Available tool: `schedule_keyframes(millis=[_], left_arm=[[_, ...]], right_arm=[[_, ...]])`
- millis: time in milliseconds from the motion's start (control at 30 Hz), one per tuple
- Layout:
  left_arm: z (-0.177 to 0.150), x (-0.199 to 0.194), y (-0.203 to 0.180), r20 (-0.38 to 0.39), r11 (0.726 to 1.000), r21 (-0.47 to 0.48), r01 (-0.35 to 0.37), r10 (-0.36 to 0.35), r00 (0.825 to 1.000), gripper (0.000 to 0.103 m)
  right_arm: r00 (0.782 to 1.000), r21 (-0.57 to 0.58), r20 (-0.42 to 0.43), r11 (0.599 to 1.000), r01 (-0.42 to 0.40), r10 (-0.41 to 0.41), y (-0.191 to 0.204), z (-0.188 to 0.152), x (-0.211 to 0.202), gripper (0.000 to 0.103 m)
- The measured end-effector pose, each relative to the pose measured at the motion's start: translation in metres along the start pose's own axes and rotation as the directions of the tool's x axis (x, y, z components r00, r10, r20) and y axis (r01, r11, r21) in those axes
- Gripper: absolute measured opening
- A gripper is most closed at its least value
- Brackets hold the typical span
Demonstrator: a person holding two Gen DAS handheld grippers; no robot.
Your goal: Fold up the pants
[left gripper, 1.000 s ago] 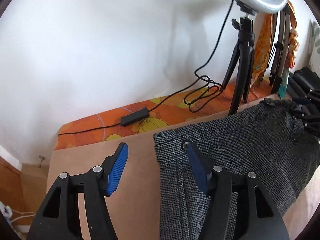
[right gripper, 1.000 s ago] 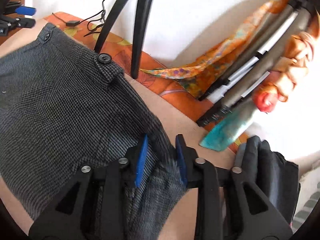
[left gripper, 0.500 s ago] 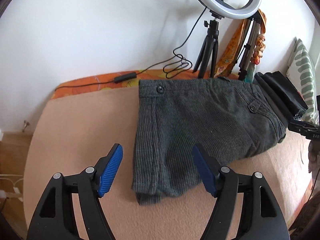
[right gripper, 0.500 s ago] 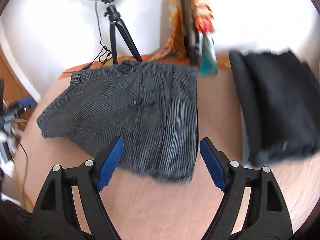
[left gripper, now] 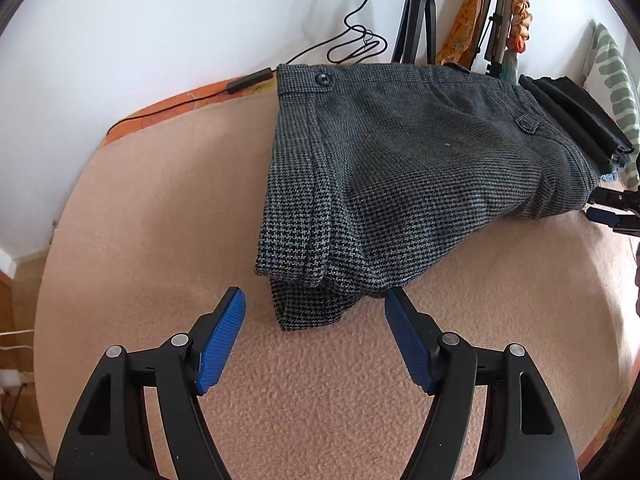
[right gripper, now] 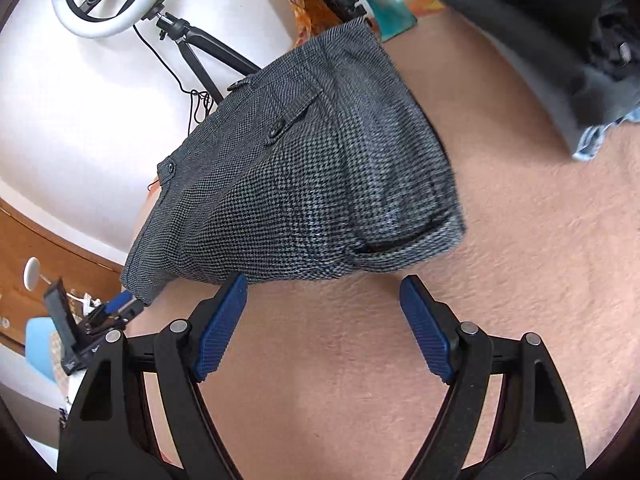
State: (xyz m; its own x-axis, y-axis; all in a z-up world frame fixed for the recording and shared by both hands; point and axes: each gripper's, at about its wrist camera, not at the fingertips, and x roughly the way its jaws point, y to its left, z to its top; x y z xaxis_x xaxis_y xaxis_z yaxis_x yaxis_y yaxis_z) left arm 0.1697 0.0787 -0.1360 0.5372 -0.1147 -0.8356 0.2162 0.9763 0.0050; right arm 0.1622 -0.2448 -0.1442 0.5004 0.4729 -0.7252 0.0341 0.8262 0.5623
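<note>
Left gripper (left gripper: 314, 334): jaws wide, empty, hovering just short of pants (left gripper: 400, 184), folded on blanket (left gripper: 160, 208).
Right gripper (right gripper: 322, 320): spread, nothing held; pants (right gripper: 312, 184) released, fold likely complete.

A peach-coloured fleece blanket (left gripper: 160, 220) covers the surface. At the far edge, against the white wall (left gripper: 180, 20), stand a black tripod (left gripper: 414, 20) carrying a ring light (right gripper: 100, 0), its cable (left gripper: 352, 40) trailing along the edge, and a bundle of poles wrapped in orange cloth (left gripper: 516, 12). A folded stack of black clothes (left gripper: 576, 120) sits at the far right corner, beside a green-striped cushion (left gripper: 612, 76).
</note>
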Motion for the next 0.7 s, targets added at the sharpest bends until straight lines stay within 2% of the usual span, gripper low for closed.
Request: schedule_keyframes(millis=[133, 200, 233, 267, 300, 333, 367, 400, 433, 500, 567, 700], left_arm=[[-0.003, 0.014, -0.005, -0.015, 0.999, 0.048, -0.022, 0.022, 1.0, 0.072], [-0.002, 0.015, -0.007, 0.002, 0.999, 0.049, -0.016, 0.016, 1.0, 0.072], [-0.001, 0.016, -0.007, 0.006, 0.999, 0.051, -0.015, 0.015, 1.0, 0.069], [-0.001, 0.016, -0.007, 0.011, 0.999, 0.049, -0.008, 0.008, 1.0, 0.061], [0.001, 0.016, -0.007, 0.012, 0.999, 0.04, 0.0, 0.0, 1.0, 0.057], [0.002, 0.017, -0.005, 0.007, 1.0, 0.022, 0.002, -0.002, 1.0, 0.049], [0.004, 0.017, -0.005, 0.005, 1.0, 0.005, 0.001, -0.001, 1.0, 0.037], [0.006, 0.016, -0.004, 0.007, 1.0, -0.005, -0.003, 0.003, 1.0, 0.032], [0.009, 0.014, -0.002, 0.014, 1.0, -0.019, 0.004, -0.004, 1.0, 0.027], [0.014, 0.008, 0.006, 0.045, 0.996, -0.063, 0.055, -0.052, 0.998, 0.021], [0.02, -0.002, 0.013, 0.087, 0.992, -0.096, 0.08, -0.072, 0.994, 0.02], [0.03, -0.02, 0.019, 0.155, 0.984, -0.132, 0.119, -0.098, 0.983, 0.02]], right_arm=[[0.999, -0.026, 0.031, 1.0, 0.012, -0.011, 0.008, 0.006, 0.009, 0.082], [0.999, -0.032, 0.043, 0.999, 0.009, -0.008, 0.009, 0.008, 0.01, 0.081], [0.999, -0.032, 0.049, 0.999, 0.007, -0.005, 0.01, 0.008, 0.011, 0.08], [0.999, -0.033, 0.051, 0.999, 0.004, -0.002, 0.011, 0.008, 0.012, 0.078], [0.999, -0.035, 0.051, 0.999, 0.001, 0.001, 0.012, 0.008, 0.013, 0.071], [0.999, -0.034, 0.048, 0.999, -0.005, 0.007, 0.012, 0.009, 0.014, 0.059], [0.999, -0.027, 0.039, 0.999, -0.017, 0.018, 0.011, 0.009, 0.016, 0.051], [0.999, -0.012, 0.023, 0.999, -0.039, 0.039, 0.01, 0.011, 0.019, 0.034], [0.998, 0.006, 0.016, 0.998, -0.064, 0.064, 0.008, 0.012, 0.02, 0.026], [0.995, 0.028, 0.019, 0.995, -0.099, 0.099, 0.008, 0.016, 0.015, 0.019], [0.989, 0.032, 0.032, 0.989, -0.144, 0.143, 0.014, 0.022, 0.004, 0.018], [0.959, 0.021, 0.084, 0.961, -0.274, 0.272, 0.034, 0.039, -0.035, 0.017]])
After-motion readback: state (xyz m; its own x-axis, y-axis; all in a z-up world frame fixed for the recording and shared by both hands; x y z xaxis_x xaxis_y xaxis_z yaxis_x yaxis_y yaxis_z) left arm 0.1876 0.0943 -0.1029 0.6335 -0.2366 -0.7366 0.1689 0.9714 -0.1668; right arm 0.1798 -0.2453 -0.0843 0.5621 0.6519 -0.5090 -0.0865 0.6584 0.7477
